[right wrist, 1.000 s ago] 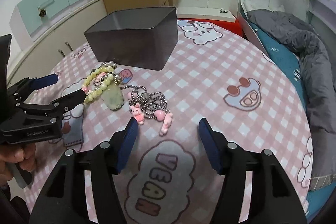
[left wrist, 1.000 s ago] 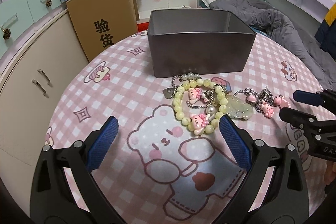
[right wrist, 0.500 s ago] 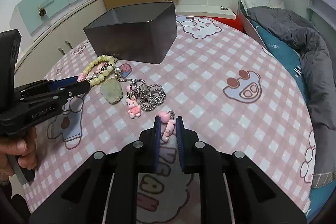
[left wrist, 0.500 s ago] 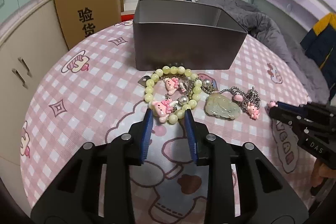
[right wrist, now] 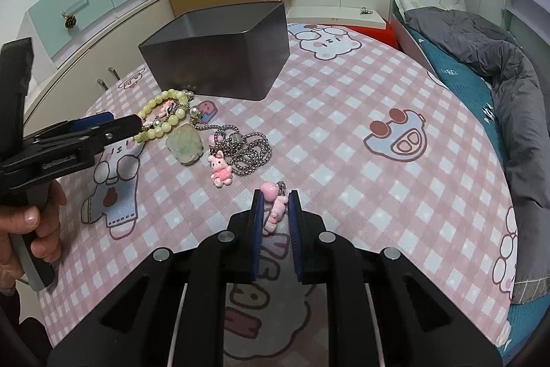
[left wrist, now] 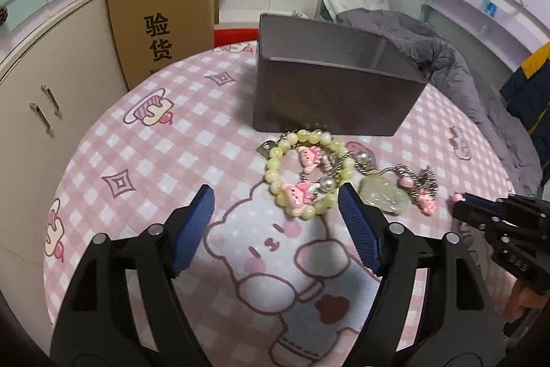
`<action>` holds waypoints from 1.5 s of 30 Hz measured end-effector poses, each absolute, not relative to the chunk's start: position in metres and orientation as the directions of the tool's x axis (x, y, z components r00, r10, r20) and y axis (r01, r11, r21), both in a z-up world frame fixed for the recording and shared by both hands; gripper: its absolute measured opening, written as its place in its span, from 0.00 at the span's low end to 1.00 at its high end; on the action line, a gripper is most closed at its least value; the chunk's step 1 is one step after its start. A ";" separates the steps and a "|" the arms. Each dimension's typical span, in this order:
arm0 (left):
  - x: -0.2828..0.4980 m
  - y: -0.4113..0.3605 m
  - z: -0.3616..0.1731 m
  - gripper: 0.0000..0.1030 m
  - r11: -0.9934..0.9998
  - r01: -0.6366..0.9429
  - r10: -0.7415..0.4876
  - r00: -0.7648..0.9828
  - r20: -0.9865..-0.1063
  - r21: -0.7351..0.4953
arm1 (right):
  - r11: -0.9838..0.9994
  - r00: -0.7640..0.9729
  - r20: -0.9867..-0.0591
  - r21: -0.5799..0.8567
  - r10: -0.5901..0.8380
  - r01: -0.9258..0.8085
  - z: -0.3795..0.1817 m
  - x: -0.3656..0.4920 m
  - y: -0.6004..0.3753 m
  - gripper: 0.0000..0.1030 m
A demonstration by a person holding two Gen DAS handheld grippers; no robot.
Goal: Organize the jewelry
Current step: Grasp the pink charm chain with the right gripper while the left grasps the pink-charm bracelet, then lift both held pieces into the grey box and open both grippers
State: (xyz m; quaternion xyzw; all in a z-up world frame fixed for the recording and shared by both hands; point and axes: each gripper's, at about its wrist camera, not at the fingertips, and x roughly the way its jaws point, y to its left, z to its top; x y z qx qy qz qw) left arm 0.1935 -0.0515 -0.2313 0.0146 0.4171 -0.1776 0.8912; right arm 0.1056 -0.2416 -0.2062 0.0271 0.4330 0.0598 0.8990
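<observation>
Right gripper [right wrist: 275, 212]: jaws closed down on a pink charm [right wrist: 274, 207], blue pads pressing it from both sides. The charm's round head pokes out past the fingertips, with a small metal clasp beside it. Whether the charm is lifted or still resting on the cloth cannot be told.

Left gripper [left wrist: 275, 205]: jaws opening, nothing between the pads. Its right fingertip sits just beside the near edge of the bead bracelet [left wrist: 280, 167]; left fingertip is over bare cloth. In the right wrist view the same gripper comes in from the left, a hand [right wrist: 27, 222] on its grip, tips at the bracelet.

Jewelry is all on the worktop [right wrist: 395, 98], which has a pink checked cloth with cartoon prints:
- Bead bracelet: pale yellow-green beads, lying flat just in front of the grey box [left wrist: 330, 85], with two pink figure charms and silver beads inside the loop.
- Jade pendant [left wrist: 383, 195]: pale green, flat, just right of the bracelet.
- Ball chain [right wrist: 245, 148]: silver, heaped in loops beside the pendant.
- Pink bunny charm [right wrist: 220, 170]: at the near edge of the chain heap, between pendant and right gripper.

Grey box: open top, upright, behind the jewelry; its floor is hidden in both views.

Behind the worktop: a cardboard carton [left wrist: 161, 19] with printed characters leaning against cream cabinets [left wrist: 37, 98]. A bed with a grey duvet [right wrist: 495, 57] runs along the right side.
</observation>
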 end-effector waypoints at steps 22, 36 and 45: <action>0.177 -0.034 -0.206 0.15 0.879 0.422 -0.448 0.574 -0.685 -0.222 | 0.988 0.639 -0.753 0.121 0.156 -0.098 -0.192 0.102 -0.241 0.13; 0.172 -0.032 -0.217 0.15 0.873 0.434 -0.454 0.555 -0.697 -0.222 | 0.988 0.633 -0.758 0.119 0.156 -0.100 -0.192 0.100 -0.240 0.13; 0.172 -0.032 -0.151 0.15 0.863 0.458 -0.486 0.638 -0.597 -0.213 | 0.977 0.706 -0.677 0.112 0.210 -0.183 -0.133 0.111 -0.228 0.13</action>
